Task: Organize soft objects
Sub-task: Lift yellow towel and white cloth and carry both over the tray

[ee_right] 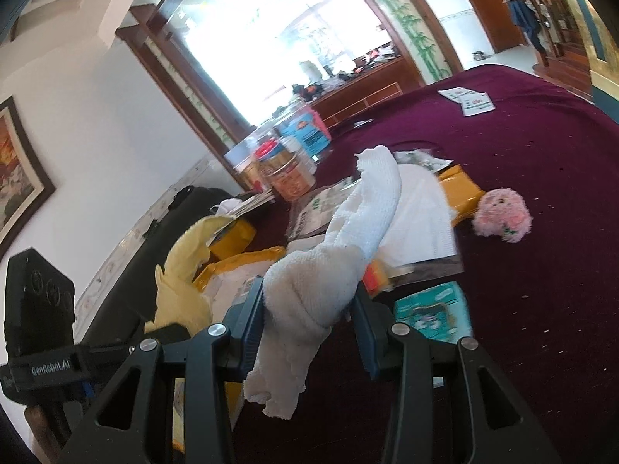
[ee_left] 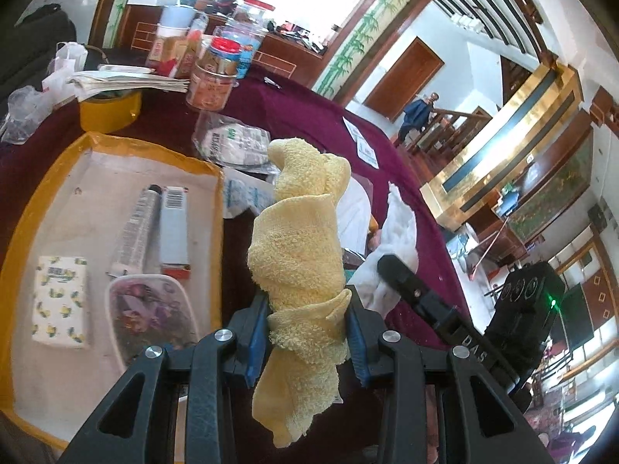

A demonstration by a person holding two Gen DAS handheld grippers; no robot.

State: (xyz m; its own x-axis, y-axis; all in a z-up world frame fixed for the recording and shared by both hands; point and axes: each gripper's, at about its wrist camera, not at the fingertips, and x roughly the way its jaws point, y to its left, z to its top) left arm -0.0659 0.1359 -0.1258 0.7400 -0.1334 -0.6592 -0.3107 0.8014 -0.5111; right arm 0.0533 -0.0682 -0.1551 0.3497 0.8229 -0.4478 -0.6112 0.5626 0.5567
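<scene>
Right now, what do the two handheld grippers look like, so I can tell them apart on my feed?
Both share one build: black angular link arms with round silver pivot pins and blue ribbed pads. The left gripper shows white "GenRobot.AI" lettering on its black camera block. The right gripper shows raised "DAS" lettering and a green light. No sleeves visible.

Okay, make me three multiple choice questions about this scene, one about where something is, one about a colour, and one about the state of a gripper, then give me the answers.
1. Where does the fluffy pink plush toy lie?
A. on the maroon tablecloth
B. inside the yellow-rimmed tray
C. in a gripper

2. What colour is the terry cloth in the left gripper?
A. white
B. pale yellow
C. pink

3. What is the right gripper doing?
A. standing open and empty
B. clamped on a white terry cloth
C. clamped on a jar

Answers: 1 A, it rests on bare maroon fabric. 2 B, yellow fabric sits between the blue pads. 3 B, white fabric is pinched between its pads.
</scene>
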